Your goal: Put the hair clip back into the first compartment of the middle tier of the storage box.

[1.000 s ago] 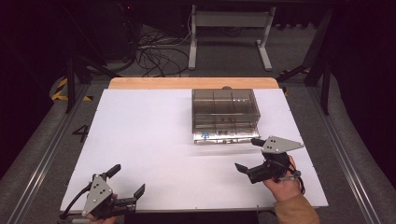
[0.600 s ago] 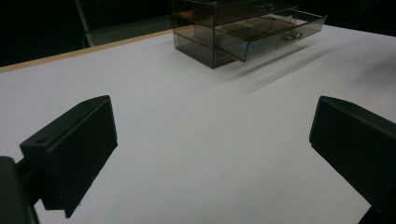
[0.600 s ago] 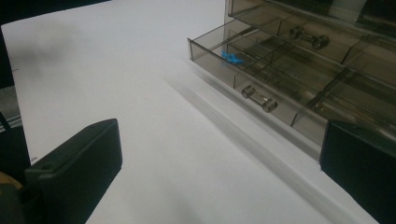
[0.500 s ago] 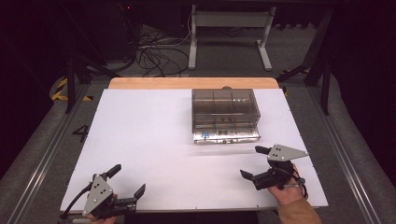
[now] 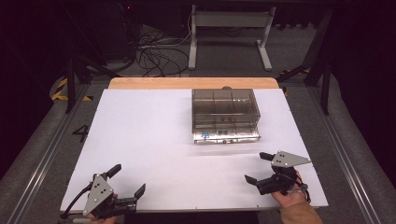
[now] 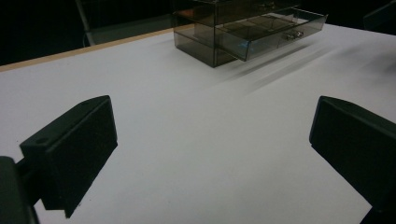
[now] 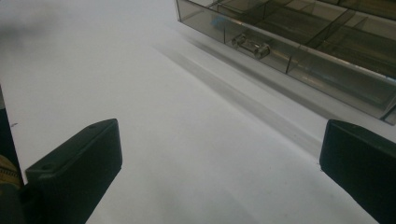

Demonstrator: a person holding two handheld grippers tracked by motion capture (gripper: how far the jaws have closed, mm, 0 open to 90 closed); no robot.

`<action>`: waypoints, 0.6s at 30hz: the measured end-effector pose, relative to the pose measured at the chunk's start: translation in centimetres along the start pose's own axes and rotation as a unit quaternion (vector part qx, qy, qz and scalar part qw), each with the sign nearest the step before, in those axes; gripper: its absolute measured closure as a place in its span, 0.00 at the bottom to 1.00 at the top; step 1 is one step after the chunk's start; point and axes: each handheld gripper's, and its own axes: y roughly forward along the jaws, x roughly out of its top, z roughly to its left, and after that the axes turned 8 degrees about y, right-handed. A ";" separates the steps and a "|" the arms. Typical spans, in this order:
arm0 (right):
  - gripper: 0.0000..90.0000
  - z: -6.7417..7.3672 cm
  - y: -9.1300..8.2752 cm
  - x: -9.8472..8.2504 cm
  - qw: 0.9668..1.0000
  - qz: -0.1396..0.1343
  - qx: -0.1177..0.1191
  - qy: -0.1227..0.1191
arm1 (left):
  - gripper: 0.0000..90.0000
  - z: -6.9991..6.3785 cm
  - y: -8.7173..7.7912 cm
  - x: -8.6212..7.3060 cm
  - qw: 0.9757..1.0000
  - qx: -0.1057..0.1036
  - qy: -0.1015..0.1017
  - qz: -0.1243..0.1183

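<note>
A white, matte sheet [image 5: 154, 140] covers the table, smooth and flat, with a strip of pale wood [image 5: 191, 83] showing along its far edge. On it stands one drawer box [image 5: 225, 109] of smoky, see-through plastic, boxy and hard-edged, placed toward the far right of the sheet. Its top is split by thin walls into compartments, and the lowest drawer [image 5: 226, 136] is pulled partway out toward the person. In the right gripper view that drawer's front carries one small clear handle [image 7: 252, 45], and thin plastic dividers cut its inside into several cells; what lies in them cannot be told. There are two grippers, each with two blocky black jaws of dull, slightly rubbery look. The left gripper [image 5: 125, 181] sits at the near left corner of the sheet, well apart from the box, its jaws spread wide with nothing between them, and a grey three-cornered plate with small holes on top. The right gripper [image 5: 259, 168] is held in a hand [image 5: 289, 196] near the right edge, near the open drawer but not touching it; its jaws also stand wide apart and empty, under a like grey plate. Beyond the table lie a tangle of dark cables [image 5: 156, 51] and a grey metal frame [image 5: 229, 28] on the floor.
</note>
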 end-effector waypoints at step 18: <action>0.00 0.2 0.2 -2.2 1.000 0.012 0.005 0.011 | 0.02 0.0 0.0 0.0 1.000 -0.004 0.003 0.001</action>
